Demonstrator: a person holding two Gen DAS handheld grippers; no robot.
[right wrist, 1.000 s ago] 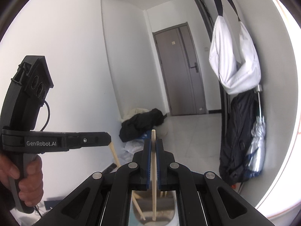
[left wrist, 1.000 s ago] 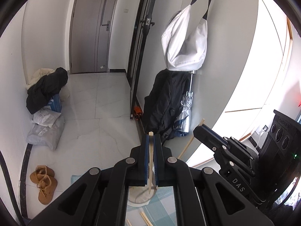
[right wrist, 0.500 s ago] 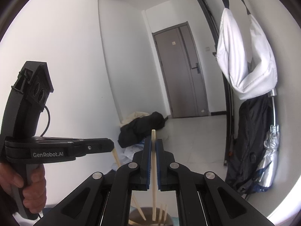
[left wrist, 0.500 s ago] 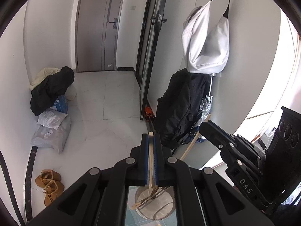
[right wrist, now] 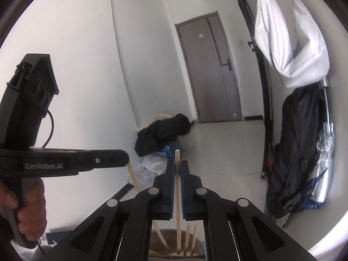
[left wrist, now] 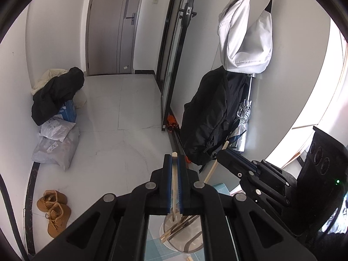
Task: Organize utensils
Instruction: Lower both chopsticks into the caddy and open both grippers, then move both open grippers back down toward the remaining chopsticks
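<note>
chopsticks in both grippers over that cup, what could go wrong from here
1. Both chopsticks, left and right, are pinched near their tops; the long free ends could swing and miss the cup.
2. The right gripper and left gripper converge on one cup, and could collide.
3. Sticks already leaning inside may block entry.

Right gripper (right wrist: 178, 169): pads closed on a pale wooden chopstick (right wrist: 178, 206), held upright.
Holder (right wrist: 174, 242): round, below the jaws; the chopstick's lower end and other sticks stand inside.
Left gripper (right wrist: 121, 159): at left, clamping a second chopstick (right wrist: 136, 180) slanting towards the holder.
Background: grey door (right wrist: 212, 69), white bag (right wrist: 289, 43).
</note>
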